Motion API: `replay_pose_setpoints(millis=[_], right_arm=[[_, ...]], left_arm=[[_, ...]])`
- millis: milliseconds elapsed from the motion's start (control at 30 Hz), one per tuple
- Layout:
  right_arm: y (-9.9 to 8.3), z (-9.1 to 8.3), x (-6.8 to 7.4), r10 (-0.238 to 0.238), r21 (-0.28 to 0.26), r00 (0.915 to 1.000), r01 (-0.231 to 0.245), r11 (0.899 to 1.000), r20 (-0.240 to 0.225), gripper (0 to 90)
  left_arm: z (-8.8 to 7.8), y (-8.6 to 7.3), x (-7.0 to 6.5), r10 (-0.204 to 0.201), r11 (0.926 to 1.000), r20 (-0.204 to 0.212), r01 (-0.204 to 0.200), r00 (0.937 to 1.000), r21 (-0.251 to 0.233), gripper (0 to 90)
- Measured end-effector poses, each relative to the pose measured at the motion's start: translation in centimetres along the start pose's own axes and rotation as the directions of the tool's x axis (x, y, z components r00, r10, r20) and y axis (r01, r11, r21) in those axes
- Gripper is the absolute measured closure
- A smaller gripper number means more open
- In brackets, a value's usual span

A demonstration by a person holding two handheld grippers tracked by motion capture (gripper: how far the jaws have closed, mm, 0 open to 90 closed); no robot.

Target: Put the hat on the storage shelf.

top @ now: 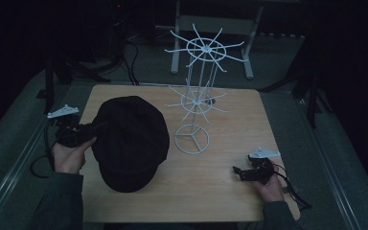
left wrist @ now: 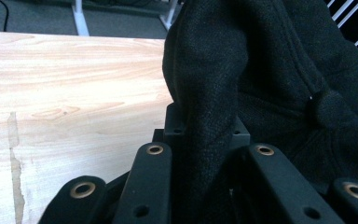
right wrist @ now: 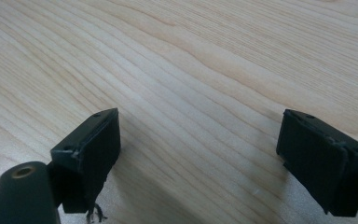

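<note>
A black cloth cap [top: 132,141] lies over the left half of the wooden table [top: 230,158]. My left gripper [top: 84,130] is at the cap's left edge, shut on a fold of the cap's fabric. In the left gripper view that fold of the black cap [left wrist: 214,93] runs between the two jaws of my left gripper [left wrist: 206,128], which pinch it. My right gripper [top: 237,171] rests low near the table's front right, held in a hand. In the right gripper view my right gripper [right wrist: 198,140] is open over bare wood, with nothing between its fingers.
A white wire hat stand [top: 199,91] with two tiers of spokes and a ring base stands at the table's middle back, just right of the cap. Behind the table are a white frame's legs [top: 211,45] and cables on the floor.
</note>
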State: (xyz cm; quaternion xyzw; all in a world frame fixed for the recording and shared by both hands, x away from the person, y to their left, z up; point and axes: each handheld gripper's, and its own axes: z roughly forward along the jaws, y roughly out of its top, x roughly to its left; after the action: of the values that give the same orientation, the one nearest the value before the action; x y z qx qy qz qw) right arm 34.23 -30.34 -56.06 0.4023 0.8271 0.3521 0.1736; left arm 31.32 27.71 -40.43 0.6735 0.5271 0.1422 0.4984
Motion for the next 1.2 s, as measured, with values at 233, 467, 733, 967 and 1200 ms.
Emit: replay_pose_setpoints(millis=[233,467,733,967,1200], right_arm=[[0.0,0.0,0.0,0.000,0.001,1.0000,0.000,1.000,0.000,13.4],[0.0,0.0,0.0,-0.001,-0.001,1.0000,0.001,1.000,0.001,13.4],[0.0,0.0,0.0,-0.001,-0.001,1.0000,0.001,1.000,0.001,13.4],[0.0,0.0,0.0,-0.002,0.001,1.0000,0.002,1.000,0.001,13.4],[0.0,0.0,0.0,-0.002,0.001,1.0000,0.002,1.000,0.001,13.4]], left_arm=[[-0.2,0.5,-0.1,0.005,0.9999,0.009,-0.005,0.9999,-0.009,78.7],[-0.4,1.0,-0.2,0.015,0.9997,0.022,-0.015,0.9996,-0.022,78.7],[-0.5,1.5,-0.4,0.024,0.9991,0.040,-0.023,0.9989,-0.037,78.7],[-0.7,1.9,-0.5,0.029,0.9983,0.047,-0.027,0.9985,-0.051,78.7],[-0.8,2.2,-0.6,0.037,0.9975,0.058,-0.034,0.9976,-0.062,78.7]])
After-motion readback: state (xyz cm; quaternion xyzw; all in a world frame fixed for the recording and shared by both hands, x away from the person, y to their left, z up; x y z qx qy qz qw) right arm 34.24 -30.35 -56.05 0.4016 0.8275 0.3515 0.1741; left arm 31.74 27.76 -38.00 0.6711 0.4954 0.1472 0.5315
